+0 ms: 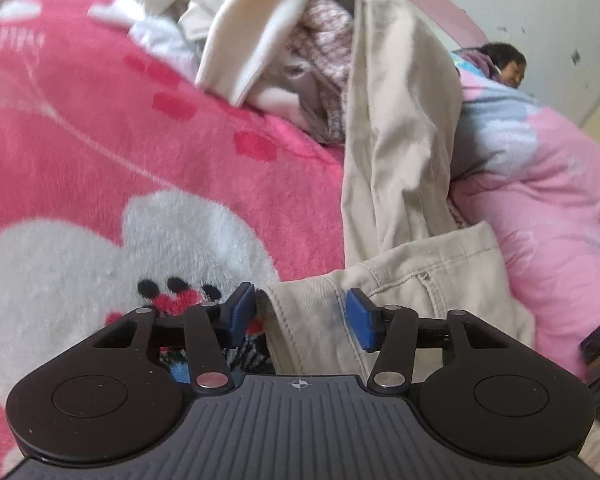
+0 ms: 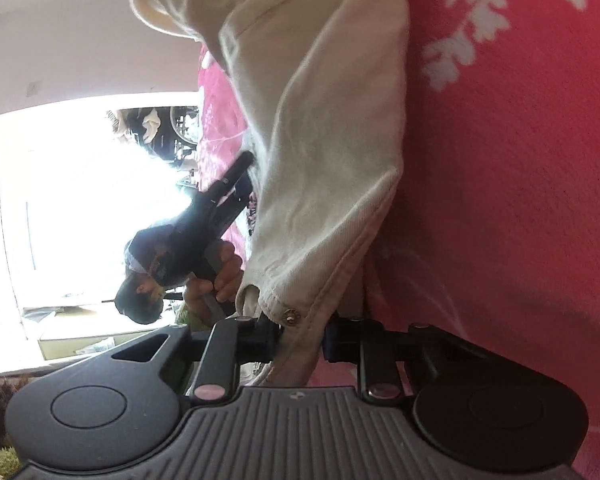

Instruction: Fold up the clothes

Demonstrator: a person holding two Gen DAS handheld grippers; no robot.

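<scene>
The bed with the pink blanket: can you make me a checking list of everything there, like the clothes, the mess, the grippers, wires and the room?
Surface: pink fleece blanket with a white animal print.
Job's things: beige trousers, draped across the blanket, waistband end at both grippers.
Clutter: heap of unfolded clothes behind the trousers.
Grippers: left gripper open, pads either side of the waistband; right gripper shut on the trousers beside a metal button.
Cables: nothing seen.
Surroundings: a person lying under a pink quilt; bright window.
</scene>
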